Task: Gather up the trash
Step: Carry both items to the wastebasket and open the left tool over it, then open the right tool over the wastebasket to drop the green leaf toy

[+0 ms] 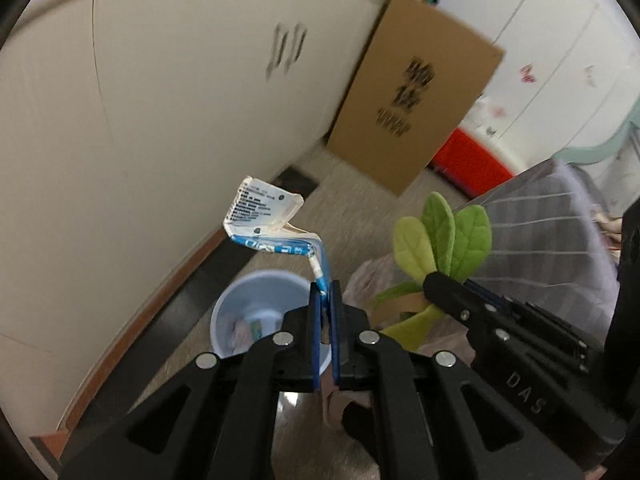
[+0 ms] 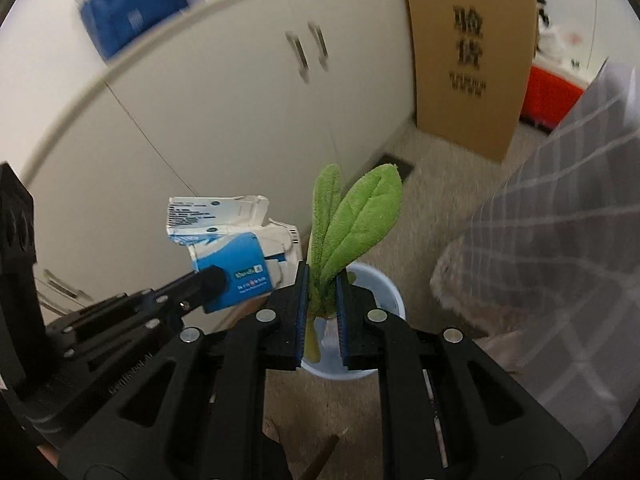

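Note:
My left gripper (image 1: 325,290) is shut on a flattened blue and white carton (image 1: 264,216), which sticks up above a pale blue bin (image 1: 240,300) on the floor. The bin holds some scraps. My right gripper (image 2: 322,280) is shut on a green plush leafy thing (image 2: 356,216), held over the same pale blue bin (image 2: 380,292). In the left wrist view the right gripper (image 1: 434,286) comes in from the right with the green leaves (image 1: 440,240). In the right wrist view the left gripper (image 2: 214,276) comes in from the left with the carton (image 2: 236,248).
White cabinet doors (image 1: 160,120) with dark handles stand behind the bin. A tall brown cardboard box (image 1: 416,92) leans against them on the beige carpet. A red box (image 1: 468,160) sits further back. A grey checked cloth (image 1: 548,248) hangs at the right.

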